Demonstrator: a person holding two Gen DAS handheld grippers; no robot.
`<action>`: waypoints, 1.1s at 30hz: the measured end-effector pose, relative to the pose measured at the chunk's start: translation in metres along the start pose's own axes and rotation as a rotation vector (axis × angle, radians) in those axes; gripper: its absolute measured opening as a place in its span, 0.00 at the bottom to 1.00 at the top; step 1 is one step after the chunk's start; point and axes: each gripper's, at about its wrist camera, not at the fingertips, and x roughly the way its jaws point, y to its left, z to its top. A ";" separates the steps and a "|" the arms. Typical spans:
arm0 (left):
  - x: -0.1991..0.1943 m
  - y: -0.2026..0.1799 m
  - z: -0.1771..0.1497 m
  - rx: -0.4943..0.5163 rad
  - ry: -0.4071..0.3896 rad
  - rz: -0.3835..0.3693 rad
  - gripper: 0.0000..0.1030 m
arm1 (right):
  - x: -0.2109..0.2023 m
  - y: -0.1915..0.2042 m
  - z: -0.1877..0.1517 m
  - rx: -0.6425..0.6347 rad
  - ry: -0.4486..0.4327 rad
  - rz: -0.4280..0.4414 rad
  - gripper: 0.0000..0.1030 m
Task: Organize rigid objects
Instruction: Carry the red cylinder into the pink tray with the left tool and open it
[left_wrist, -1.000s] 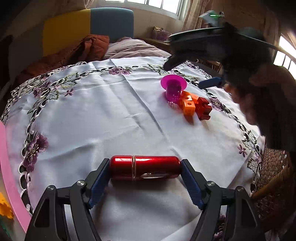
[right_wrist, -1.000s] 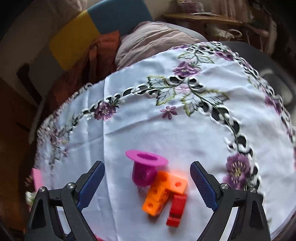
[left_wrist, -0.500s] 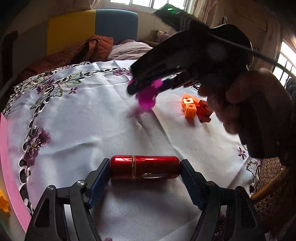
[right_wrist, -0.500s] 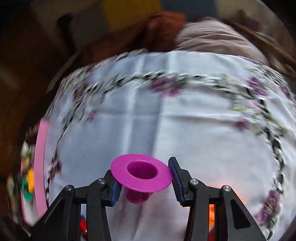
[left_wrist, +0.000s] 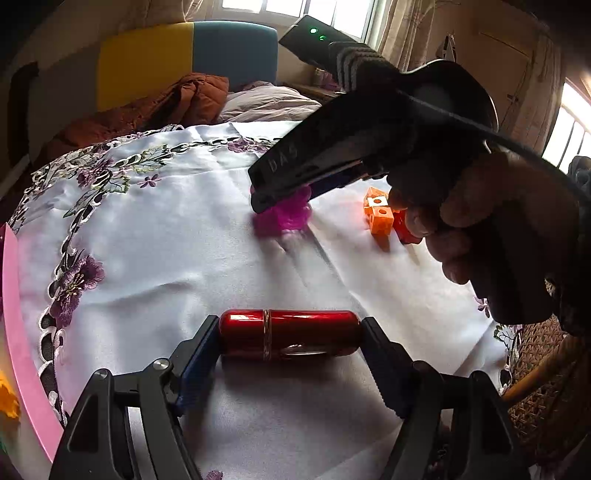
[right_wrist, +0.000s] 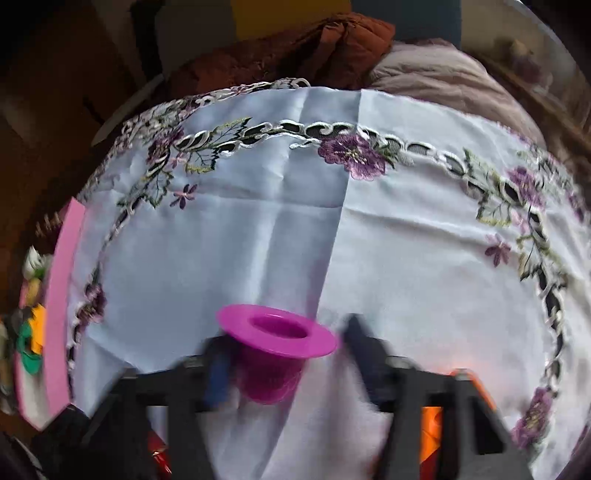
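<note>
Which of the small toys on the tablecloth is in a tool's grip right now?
The magenta cup, clamped in the right tool. The orange blocks and the red block sit untouched on the cloth.

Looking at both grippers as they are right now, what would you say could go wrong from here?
1. The right gripper grips the magenta cup below its wide brim; the frame is blurred, so the cup may tilt or slip.
2. The left gripper pinches the red cylinder end to end; its rounded, glossy ends could pop free.
3. The orange blocks sit beside the right hand, which could knock them.
</note>
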 end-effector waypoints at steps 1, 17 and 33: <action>0.000 0.000 0.000 0.000 -0.001 0.001 0.74 | -0.001 0.002 -0.001 -0.015 -0.005 -0.009 0.46; -0.021 0.000 -0.002 -0.017 0.010 -0.011 0.74 | 0.003 0.000 -0.001 -0.021 0.003 -0.007 0.46; -0.088 0.018 0.006 -0.110 -0.091 -0.003 0.74 | 0.003 0.006 -0.003 -0.061 -0.010 -0.043 0.46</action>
